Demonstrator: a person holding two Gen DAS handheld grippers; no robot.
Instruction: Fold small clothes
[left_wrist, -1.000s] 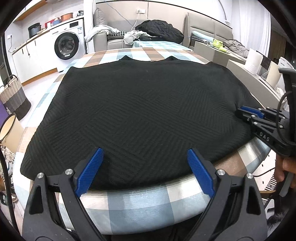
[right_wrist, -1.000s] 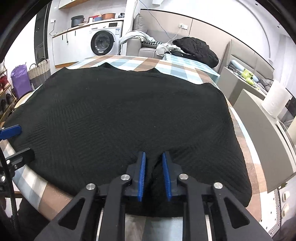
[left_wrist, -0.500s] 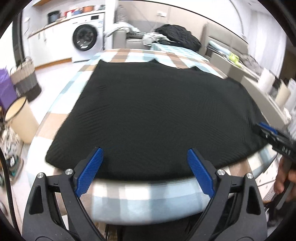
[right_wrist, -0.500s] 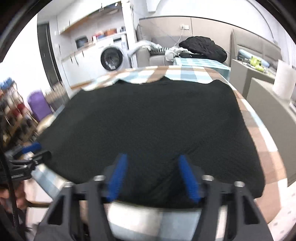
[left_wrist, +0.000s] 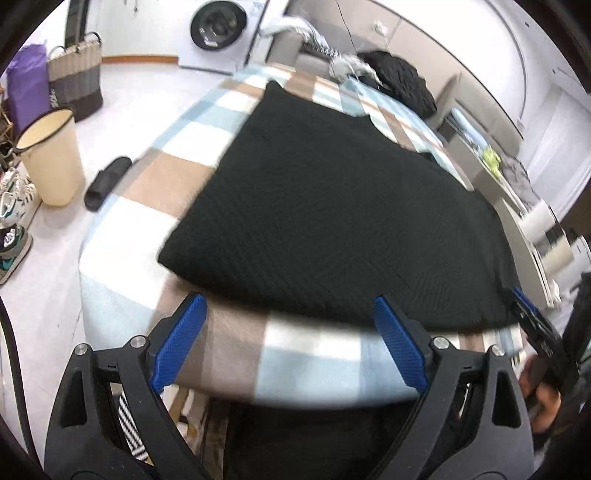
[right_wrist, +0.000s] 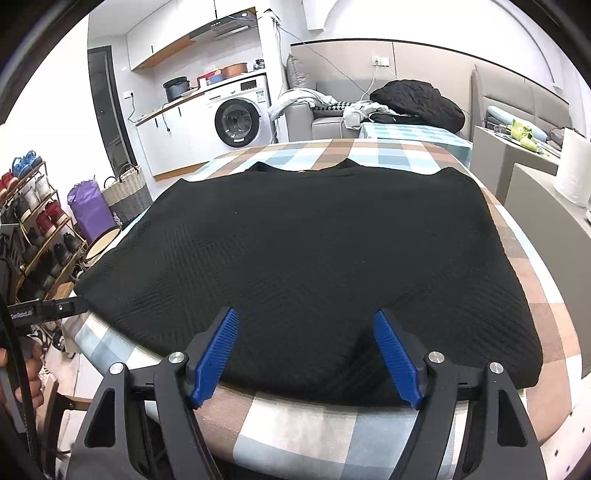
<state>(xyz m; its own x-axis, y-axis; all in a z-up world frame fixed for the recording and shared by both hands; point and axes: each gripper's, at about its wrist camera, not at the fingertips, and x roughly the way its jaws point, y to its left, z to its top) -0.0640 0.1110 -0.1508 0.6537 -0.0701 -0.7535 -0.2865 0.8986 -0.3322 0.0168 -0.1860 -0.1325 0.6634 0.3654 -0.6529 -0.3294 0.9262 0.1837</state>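
A black knit garment (left_wrist: 332, 214) lies spread flat on the checked tablecloth (left_wrist: 155, 184). My left gripper (left_wrist: 290, 310) hovers open over the table's near edge, just in front of the hem and close to the garment's near left corner; only tablecloth shows between its fingers. In the right wrist view the garment (right_wrist: 314, 251) fills the table. My right gripper (right_wrist: 304, 321) stands over the near hem with its jaws opening. A small raised fold of cloth sits between the blue pads (right_wrist: 216, 354), which do not press on it. A hand holds each gripper.
Left of the table stand a cream bin (left_wrist: 51, 155), a woven basket (left_wrist: 75, 77), a purple bag (right_wrist: 90, 210), a slipper (left_wrist: 107, 182) and a shoe rack (right_wrist: 33, 229). Behind are a washing machine (right_wrist: 238, 120) and a sofa with a black jacket (right_wrist: 417, 101). Paper rolls (left_wrist: 535, 221) stand right.
My right gripper has let go of the pinched hem and its jaws have spread wide. My left gripper has slid left along the table's edge toward the garment's left corner and rolled.
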